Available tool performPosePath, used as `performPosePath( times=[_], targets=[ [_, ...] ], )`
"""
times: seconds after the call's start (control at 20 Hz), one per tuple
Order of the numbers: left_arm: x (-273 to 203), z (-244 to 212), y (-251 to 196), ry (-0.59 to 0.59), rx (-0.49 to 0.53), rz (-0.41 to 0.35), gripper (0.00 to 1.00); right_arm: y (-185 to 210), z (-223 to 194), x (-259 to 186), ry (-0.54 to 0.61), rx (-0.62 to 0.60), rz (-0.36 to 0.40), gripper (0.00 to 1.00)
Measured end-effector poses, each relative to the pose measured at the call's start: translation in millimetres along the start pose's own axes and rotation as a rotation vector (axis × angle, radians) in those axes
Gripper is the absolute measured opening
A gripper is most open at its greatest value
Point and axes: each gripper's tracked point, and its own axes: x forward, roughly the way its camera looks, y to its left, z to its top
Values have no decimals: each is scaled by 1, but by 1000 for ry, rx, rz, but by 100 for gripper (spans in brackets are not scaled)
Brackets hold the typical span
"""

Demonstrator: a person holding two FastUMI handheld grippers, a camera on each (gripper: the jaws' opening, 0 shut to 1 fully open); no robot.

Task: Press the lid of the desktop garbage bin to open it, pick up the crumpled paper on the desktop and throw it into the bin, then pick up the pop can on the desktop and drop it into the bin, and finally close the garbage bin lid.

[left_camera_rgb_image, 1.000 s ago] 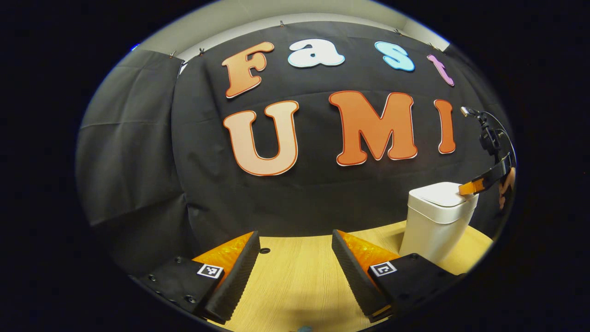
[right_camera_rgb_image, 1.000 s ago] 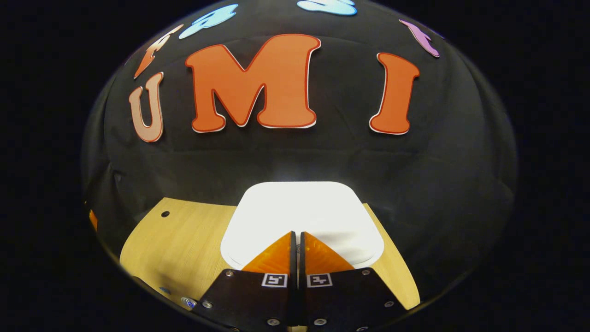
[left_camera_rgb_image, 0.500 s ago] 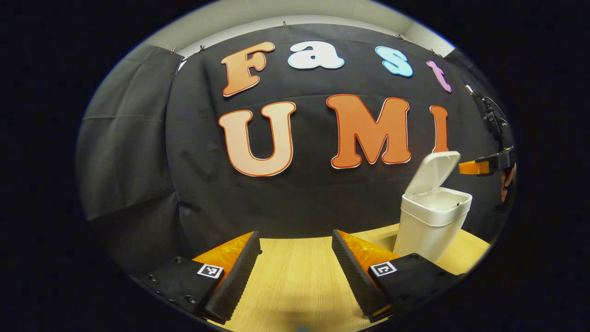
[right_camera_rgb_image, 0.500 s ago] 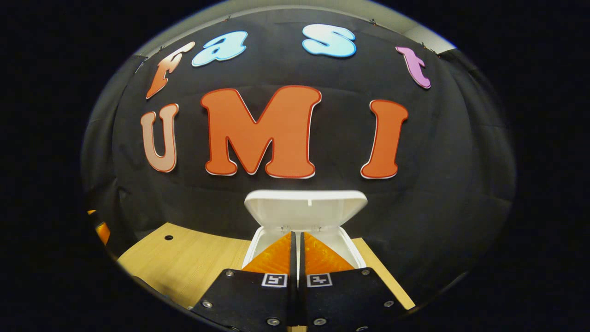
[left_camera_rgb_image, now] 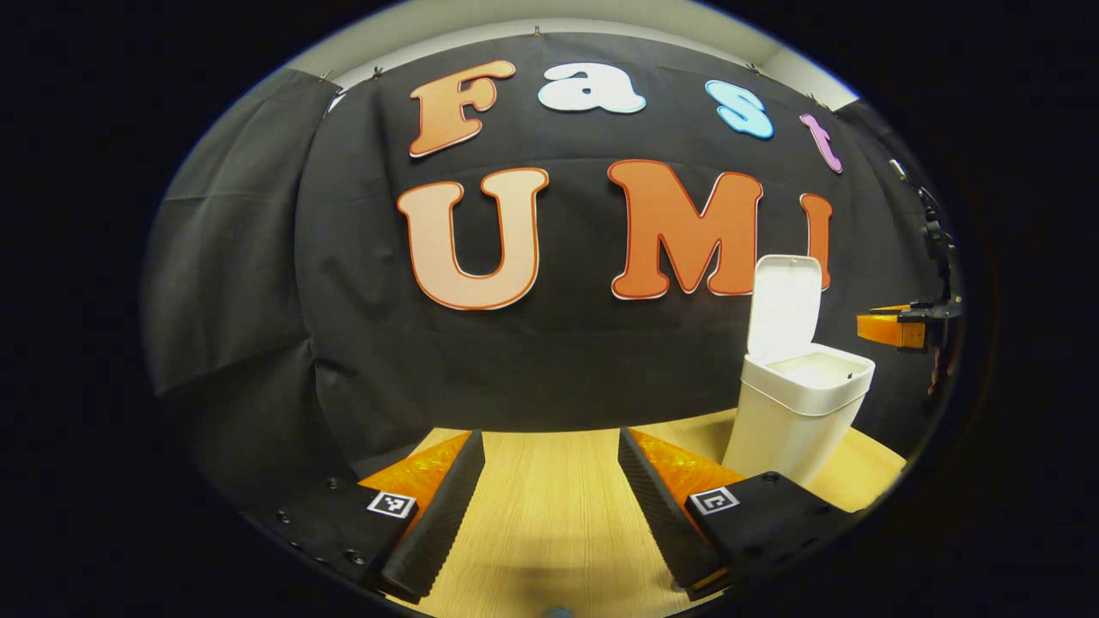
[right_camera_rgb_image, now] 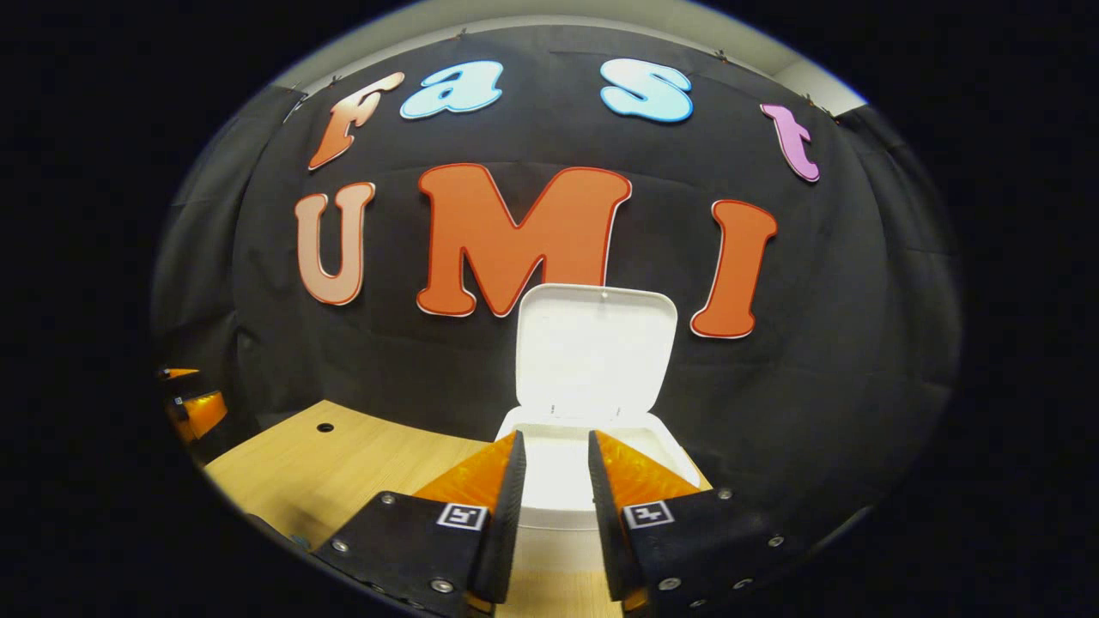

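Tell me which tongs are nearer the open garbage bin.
Right. The right tongs hang just in front of the garbage bin, over its near rim; the left tongs sit farther off, over the bare desktop.

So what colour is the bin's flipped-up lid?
White, like the small plastic bin's body; the lid shows best in the right gripper view.

No readable text anywhere, just small square coded markers (left_camera_rgb_image: 391, 504) on the gripper fingers, nothing legible.

The garbage bin (left_camera_rgb_image: 794, 421) and its raised lid (right_camera_rgb_image: 594, 352) look like smooth, matt white plastic; the bench (left_camera_rgb_image: 549, 506) under it shows pale wood grain.
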Motion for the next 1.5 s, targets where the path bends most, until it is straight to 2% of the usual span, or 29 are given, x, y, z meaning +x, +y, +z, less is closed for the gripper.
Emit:
performPosePath(
  times=[0.2, 0.3, 0.4, 0.5, 0.85, 1.25, 1.5],
  targets=[
    [10, -26, -4, 79, -29, -28, 100, 30, -18, -12, 27, 22, 70, 72],
    [14, -46, -8, 134, -34, -43, 100, 44, -31, -18, 54, 31, 97, 81],
    [14, -65, -11, 188, -31, -63, 100, 56, -46, -24, 85, 34, 119, 86],
    [14, -83, -9, 236, -20, -66, 98, 65, -64, -28, 126, 24, 128, 89],
    [4, -154, -4, 443, -22, -100, 100, 99, -116, -46, 229, -6, 198, 92],
    [-34, -239, -14, 709, -48, -141, 98, 142, -178, -69, 357, -2, 290, 94],
    [-50, -272, -12, 865, -21, -128, 100, 164, -203, -82, 417, -5, 349, 95]
  ],
)
